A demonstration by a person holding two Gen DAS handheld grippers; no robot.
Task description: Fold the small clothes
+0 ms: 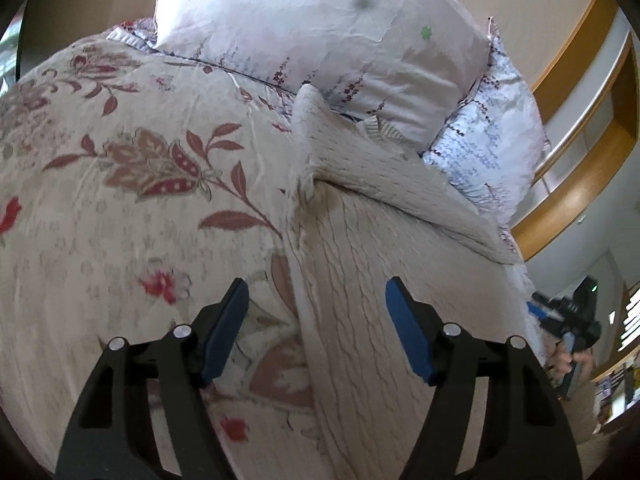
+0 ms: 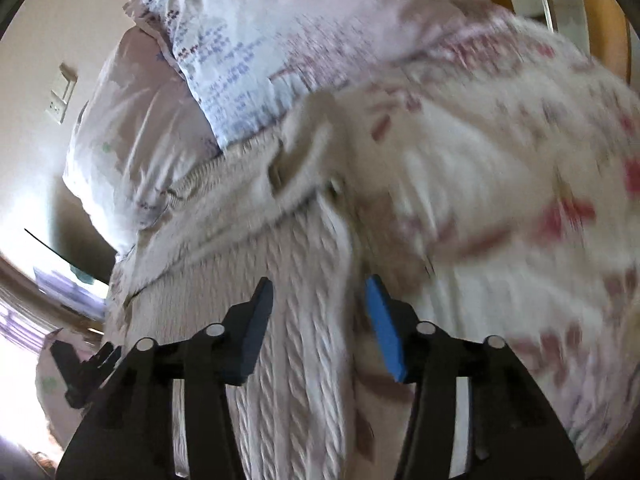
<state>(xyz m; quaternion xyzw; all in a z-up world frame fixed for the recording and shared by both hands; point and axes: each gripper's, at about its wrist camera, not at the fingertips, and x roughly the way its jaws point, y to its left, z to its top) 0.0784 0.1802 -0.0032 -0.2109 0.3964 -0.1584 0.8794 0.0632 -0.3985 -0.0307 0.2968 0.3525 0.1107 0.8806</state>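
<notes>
Over the bed, my left gripper gapes wide above the sweater (edge toward 12 o'clock); my right gripper straddles its edge, unclosed.

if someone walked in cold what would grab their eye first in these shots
First, the cream cable-knit sweater lying on the floral bedspread, one part folded across it near the pillows. Next, the open left gripper straddling the sweater's left edge, and the open right gripper over its knit ribs. Behind stands a pale floral pillow, propped at the head of the bed.
</notes>
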